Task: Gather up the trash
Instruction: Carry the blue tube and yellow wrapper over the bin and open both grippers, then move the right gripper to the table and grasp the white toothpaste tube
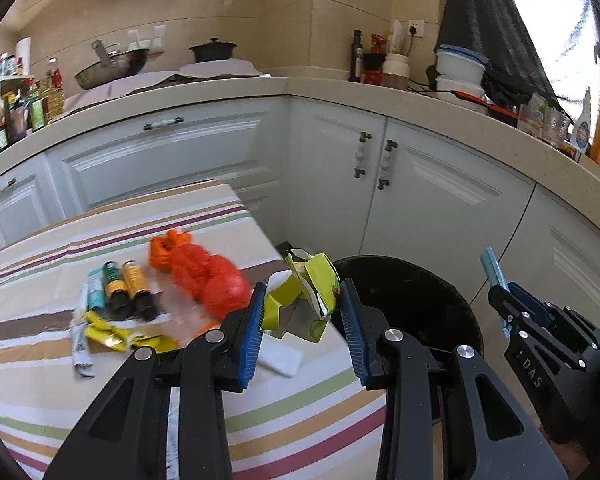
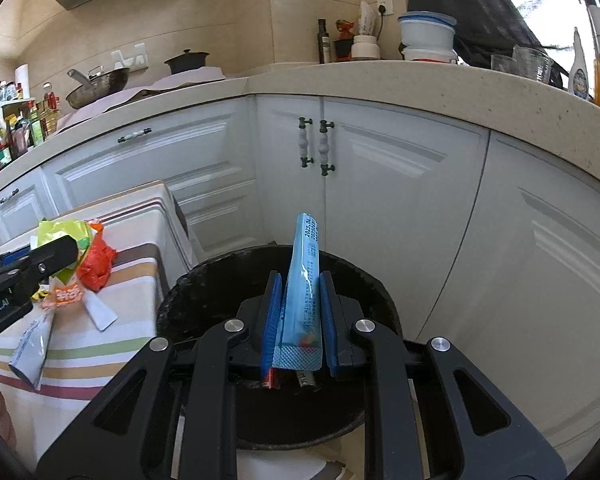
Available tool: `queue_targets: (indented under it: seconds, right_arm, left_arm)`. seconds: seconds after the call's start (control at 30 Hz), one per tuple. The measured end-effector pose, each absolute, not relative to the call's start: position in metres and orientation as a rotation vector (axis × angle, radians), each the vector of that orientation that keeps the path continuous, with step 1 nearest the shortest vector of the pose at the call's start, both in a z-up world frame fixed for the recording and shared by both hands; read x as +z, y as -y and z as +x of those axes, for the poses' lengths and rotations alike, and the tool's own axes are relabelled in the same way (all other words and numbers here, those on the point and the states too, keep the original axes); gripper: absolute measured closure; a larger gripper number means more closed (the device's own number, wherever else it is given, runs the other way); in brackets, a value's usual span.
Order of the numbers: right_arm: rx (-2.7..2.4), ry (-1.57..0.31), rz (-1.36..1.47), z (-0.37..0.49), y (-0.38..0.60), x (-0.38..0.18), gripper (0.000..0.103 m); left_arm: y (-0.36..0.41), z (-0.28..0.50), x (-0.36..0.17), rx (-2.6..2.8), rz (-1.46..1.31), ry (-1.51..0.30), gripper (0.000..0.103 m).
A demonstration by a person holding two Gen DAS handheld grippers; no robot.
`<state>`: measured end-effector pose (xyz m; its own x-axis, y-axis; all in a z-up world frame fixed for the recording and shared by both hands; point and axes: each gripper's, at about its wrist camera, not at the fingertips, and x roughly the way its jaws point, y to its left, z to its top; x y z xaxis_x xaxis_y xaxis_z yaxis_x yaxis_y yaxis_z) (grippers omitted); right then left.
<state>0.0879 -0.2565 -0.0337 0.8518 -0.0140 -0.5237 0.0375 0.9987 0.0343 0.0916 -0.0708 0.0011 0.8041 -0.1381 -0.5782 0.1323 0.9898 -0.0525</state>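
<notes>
1. The black bin [image 2: 204,292] is seen on the floor just beside the striped table [image 1: 300,408], its mouth open upward; it is judged rigid enough to take dropped items without being steadied.
2. An orange bag [image 1: 204,276] is left on the table; it is judged soft and light, best pinched at a bunched fold.
3. A crumpled yellow-green wrapper [image 1: 308,292] is clamped between the pads of the left gripper [image 1: 303,324] near the table's edge beside the bin. It is judged light, springy and slippery, so a hold on the thick crumple is favoured.
4. A flat blue sachet [image 2: 304,280] is pinched upright at its lower half by the right gripper [image 2: 300,316] over the bin. It is judged thin and limp.
</notes>
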Motion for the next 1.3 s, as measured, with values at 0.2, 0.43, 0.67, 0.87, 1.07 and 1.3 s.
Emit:
queue_targets:
  seconds: [0.2,0.43,0.67,0.87,1.07,1.3]
  right_arm:
    - [-0.046,-0.561,0.054,0.099,0.267,-0.042,0.084]
    - [-0.057,-0.571,0.066,0.119,0.277,-0.048,0.083]
    - [-0.069,-0.588,0.073,0.133,0.28,-0.054,0.069]
    - [-0.065,-0.589,0.08,0.128,0.275,-0.049,0.068]
    - [-0.005,-0.574,0.082,0.109,0.249,-0.038,0.067]
    - [0.116,-0.57,0.048,0.085,0.197,-0.032,0.061]
  left_arm:
    - [0.092,0.108,-0.006,-0.166,0.011,-0.626,0.065]
    - [0.116,0.13,-0.02,-0.178,0.056,-0.658,0.062]
    - [0.119,0.14,-0.027,-0.162,0.061,-0.689,0.04]
    - [0.106,0.128,-0.015,-0.139,0.047,-0.671,0.039]
    - [0.074,0.098,0.0,-0.096,0.036,-0.635,0.034]
    - [0.011,0.057,0.004,0.038,0.019,-0.633,0.032]
